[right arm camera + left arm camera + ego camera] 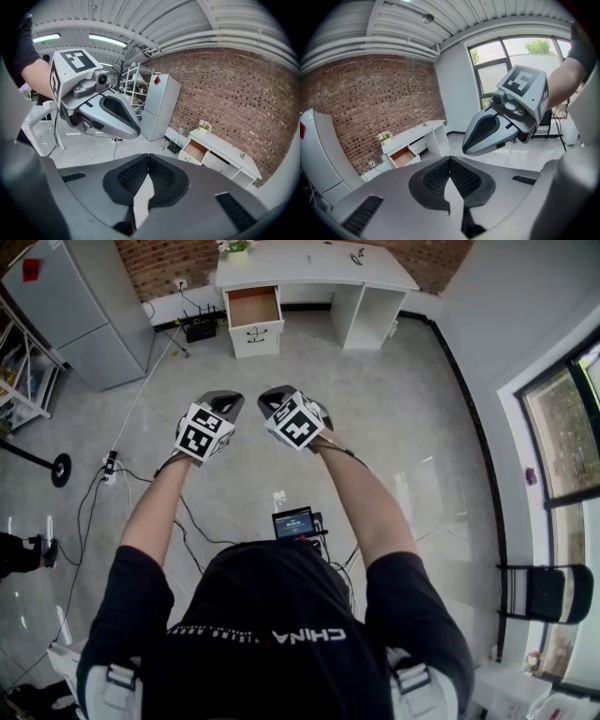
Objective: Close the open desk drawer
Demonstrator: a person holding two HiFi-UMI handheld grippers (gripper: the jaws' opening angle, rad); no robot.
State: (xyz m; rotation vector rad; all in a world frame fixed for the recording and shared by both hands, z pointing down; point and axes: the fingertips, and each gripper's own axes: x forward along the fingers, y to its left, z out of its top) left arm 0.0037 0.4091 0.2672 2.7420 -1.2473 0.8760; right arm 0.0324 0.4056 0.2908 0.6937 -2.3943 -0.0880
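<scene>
The white desk [314, 263] stands against the brick wall at the far end of the room. Its top left drawer [253, 307] is pulled open and shows a brown inside. The same drawer [404, 157] appears far off in the left gripper view, and the drawer [197, 149] also appears far off in the right gripper view. My left gripper [222, 401] and right gripper [275, 397] are held side by side in the air, well short of the desk. Both are shut with nothing between the jaws: left gripper [450, 161], right gripper [148, 159].
A grey cabinet [80, 310] stands left of the desk, with a black router [200, 331] on the floor between them. Cables and a power strip [110, 468] lie on the floor at left. A folding chair [548, 592] is by the window on the right.
</scene>
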